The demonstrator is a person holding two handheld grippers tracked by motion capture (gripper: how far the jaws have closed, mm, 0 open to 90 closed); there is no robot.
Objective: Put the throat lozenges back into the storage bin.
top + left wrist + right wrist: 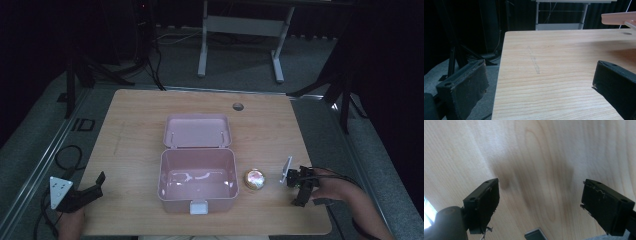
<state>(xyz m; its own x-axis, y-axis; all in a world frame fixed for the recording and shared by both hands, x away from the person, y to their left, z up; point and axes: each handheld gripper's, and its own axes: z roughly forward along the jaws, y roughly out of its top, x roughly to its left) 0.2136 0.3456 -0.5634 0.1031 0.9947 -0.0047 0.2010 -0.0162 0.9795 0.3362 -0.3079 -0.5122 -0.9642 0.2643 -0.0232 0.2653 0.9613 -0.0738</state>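
Two spread claws rest at the near corners of a wooden bench (130,130), an open pink box between them.

The left claw (98,183) lies at the near left edge, jaws wide apart with nothing between them; the right claw (301,194), held in a hand (334,191), points down at bare wood, jaws likewise spread and empty. Just left of the right claw sits a small round shiny gold object (254,179), beside the pink lidded box (197,182), whose lid (197,131) lies open on the far side. Beyond, a round hole (238,106) marks the far edge.
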